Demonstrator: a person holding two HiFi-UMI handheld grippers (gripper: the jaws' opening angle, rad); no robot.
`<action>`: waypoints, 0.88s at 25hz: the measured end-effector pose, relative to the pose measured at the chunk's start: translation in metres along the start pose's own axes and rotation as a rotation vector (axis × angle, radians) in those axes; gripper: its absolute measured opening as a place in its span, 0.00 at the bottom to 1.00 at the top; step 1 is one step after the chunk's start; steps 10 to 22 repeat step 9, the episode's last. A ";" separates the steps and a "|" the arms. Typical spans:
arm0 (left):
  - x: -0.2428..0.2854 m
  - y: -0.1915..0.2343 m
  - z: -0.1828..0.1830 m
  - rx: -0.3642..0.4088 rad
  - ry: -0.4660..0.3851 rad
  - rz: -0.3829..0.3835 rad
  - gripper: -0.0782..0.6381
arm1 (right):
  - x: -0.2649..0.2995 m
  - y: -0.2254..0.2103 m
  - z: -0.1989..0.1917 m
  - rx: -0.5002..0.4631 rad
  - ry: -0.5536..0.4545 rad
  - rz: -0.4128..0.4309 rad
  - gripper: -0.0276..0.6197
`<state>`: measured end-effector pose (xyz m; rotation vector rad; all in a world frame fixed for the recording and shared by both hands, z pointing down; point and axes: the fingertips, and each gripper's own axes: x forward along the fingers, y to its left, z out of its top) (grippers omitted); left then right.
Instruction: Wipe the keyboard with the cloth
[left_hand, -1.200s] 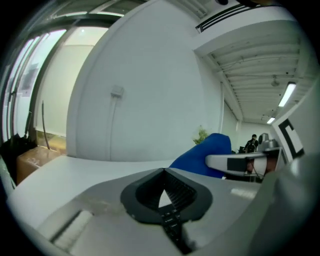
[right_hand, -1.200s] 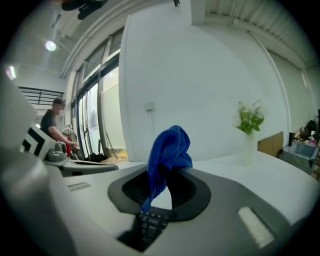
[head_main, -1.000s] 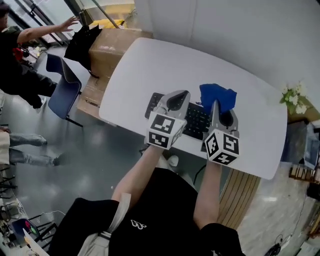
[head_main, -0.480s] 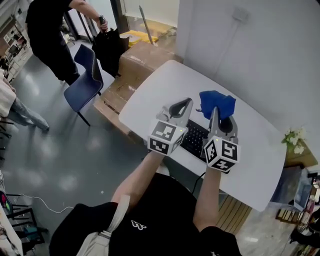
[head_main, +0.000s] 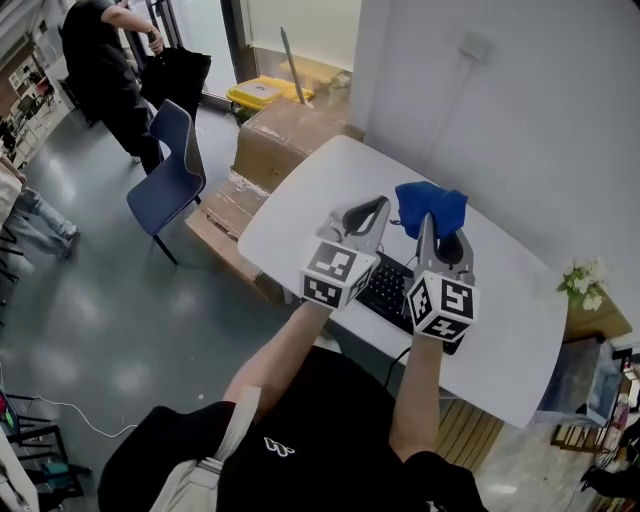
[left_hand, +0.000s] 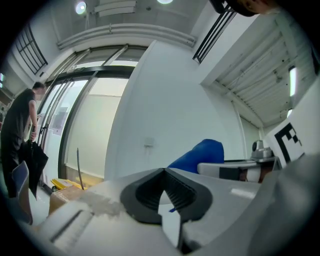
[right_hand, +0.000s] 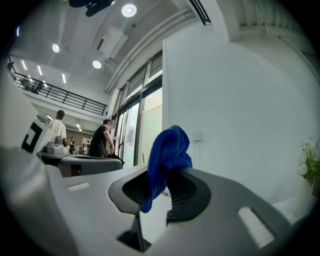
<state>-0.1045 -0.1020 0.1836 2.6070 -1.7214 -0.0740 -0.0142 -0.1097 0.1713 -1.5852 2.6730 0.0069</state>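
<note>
A black keyboard (head_main: 392, 283) lies near the front edge of the white table (head_main: 320, 190), mostly hidden under my two grippers. My right gripper (head_main: 428, 220) is shut on a blue cloth (head_main: 431, 207), which bunches up above its fingertips. In the right gripper view the cloth (right_hand: 168, 152) hangs out of the closed jaws of the right gripper (right_hand: 162, 175). My left gripper (head_main: 368, 208) is held beside it, over the keyboard's left part. In the left gripper view the left gripper (left_hand: 165, 174) is shut with nothing in it. Both gripper views face the wall, and neither shows the keyboard.
A blue chair (head_main: 172, 165) and cardboard boxes (head_main: 285, 135) stand left of the table, with a yellow bin (head_main: 262, 95) behind them. A person in black (head_main: 105, 70) stands at the far left. White flowers (head_main: 585, 280) are at the table's right end.
The head view has swung, so the table sits further right and lower. Both grippers keep their pose over the keyboard, cloth still held. The person in black has moved towards the back.
</note>
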 end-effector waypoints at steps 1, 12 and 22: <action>0.000 0.000 0.000 0.000 -0.003 -0.003 0.10 | 0.000 0.000 0.000 -0.002 -0.001 -0.003 0.16; 0.002 0.000 0.005 -0.016 -0.024 -0.014 0.10 | 0.001 -0.001 0.001 -0.010 -0.006 -0.014 0.16; 0.002 0.000 0.005 -0.016 -0.024 -0.014 0.10 | 0.001 -0.001 0.001 -0.010 -0.006 -0.014 0.16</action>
